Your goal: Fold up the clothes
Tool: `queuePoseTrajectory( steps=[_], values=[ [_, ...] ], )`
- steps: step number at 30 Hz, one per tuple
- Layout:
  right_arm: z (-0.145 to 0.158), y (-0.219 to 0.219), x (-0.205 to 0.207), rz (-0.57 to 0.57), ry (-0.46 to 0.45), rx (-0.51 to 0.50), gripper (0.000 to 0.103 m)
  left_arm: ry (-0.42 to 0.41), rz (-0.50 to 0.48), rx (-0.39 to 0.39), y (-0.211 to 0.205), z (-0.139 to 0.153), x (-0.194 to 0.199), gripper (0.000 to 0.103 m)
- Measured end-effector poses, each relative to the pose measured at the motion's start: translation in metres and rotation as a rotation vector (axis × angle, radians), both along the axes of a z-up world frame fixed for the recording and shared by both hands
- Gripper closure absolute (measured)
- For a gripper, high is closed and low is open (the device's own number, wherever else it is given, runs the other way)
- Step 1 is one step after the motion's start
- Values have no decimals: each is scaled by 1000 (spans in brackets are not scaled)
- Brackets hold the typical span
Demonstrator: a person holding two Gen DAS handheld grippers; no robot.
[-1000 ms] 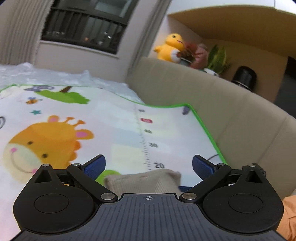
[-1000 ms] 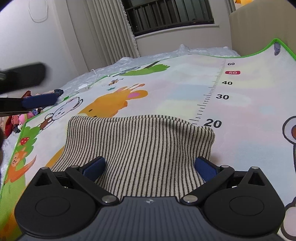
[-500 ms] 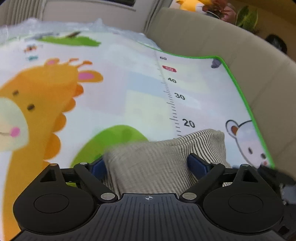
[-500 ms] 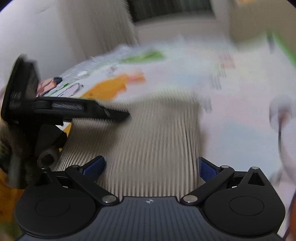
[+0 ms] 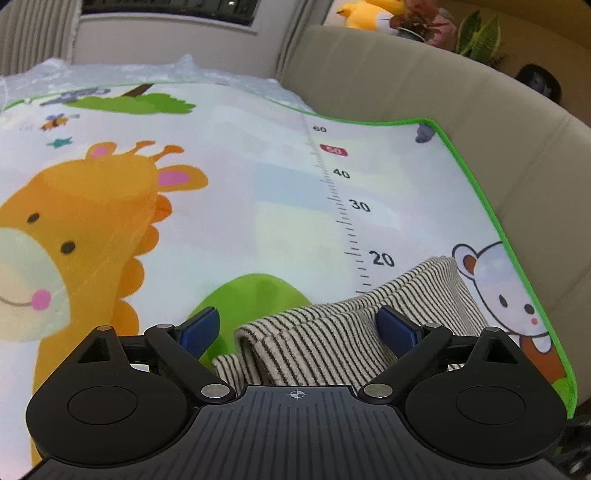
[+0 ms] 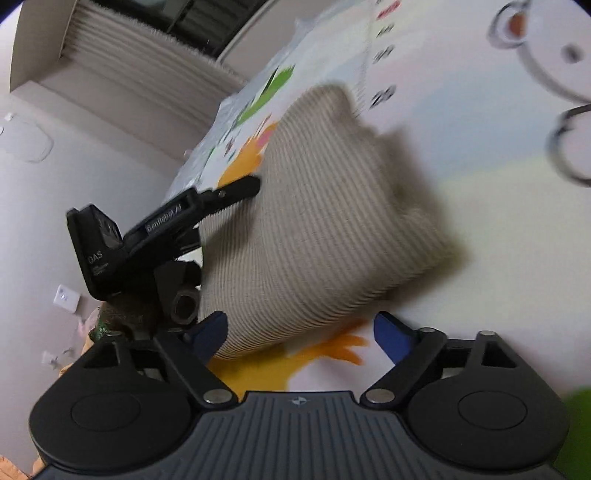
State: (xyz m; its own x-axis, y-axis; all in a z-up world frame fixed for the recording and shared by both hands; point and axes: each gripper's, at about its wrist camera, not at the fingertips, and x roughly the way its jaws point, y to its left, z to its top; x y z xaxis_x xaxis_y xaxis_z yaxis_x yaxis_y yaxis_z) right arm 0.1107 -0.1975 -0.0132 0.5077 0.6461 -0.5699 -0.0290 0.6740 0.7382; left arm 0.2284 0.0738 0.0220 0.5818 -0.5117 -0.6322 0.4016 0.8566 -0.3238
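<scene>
A folded beige garment with dark stripes (image 5: 332, 332) lies on a cartoon play mat (image 5: 229, 206), near its green right edge. My left gripper (image 5: 299, 326) stands open low over it, and the folded edge lies between its blue pads without being pressed. In the right wrist view, which is tilted and blurred, the garment (image 6: 325, 206) is a thick folded bundle. The left gripper (image 6: 236, 192) reaches onto its left side. My right gripper (image 6: 301, 332) has its jaws closing. The garment's near corner lies by its left pad (image 6: 210, 332), and the pads do not press on it.
A beige sofa back (image 5: 480, 129) curves along the mat's right edge, with a yellow plush toy (image 5: 365, 14) and plants on the ledge behind. Crinkled clear plastic (image 5: 110, 74) lies beyond the mat's far edge. A curtain (image 6: 147, 62) and white wall stand on the left.
My left gripper has come down and forward over the garment, whose folded edge now lies between its pads. The right view has rolled sideways and its jaws have narrowed a little.
</scene>
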Motion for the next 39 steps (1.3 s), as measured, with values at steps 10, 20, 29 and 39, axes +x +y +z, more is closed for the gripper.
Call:
queuePoseTrajectory(
  steps=[10, 20, 29, 39],
  values=[
    [15, -12, 44, -53, -29, -67, 38, 73, 8, -82, 18, -8, -5, 19],
    [28, -17, 116, -77, -219, -341, 36, 122, -70, -134, -3, -8, -50, 19],
    [53, -19, 88, -10, -436, -532, 29, 2, -100, -252, 16, 34, -75, 8],
    [23, 46, 11, 231, -629, -791, 31, 28, 64, -98, -13, -4, -23, 39]
  ],
)
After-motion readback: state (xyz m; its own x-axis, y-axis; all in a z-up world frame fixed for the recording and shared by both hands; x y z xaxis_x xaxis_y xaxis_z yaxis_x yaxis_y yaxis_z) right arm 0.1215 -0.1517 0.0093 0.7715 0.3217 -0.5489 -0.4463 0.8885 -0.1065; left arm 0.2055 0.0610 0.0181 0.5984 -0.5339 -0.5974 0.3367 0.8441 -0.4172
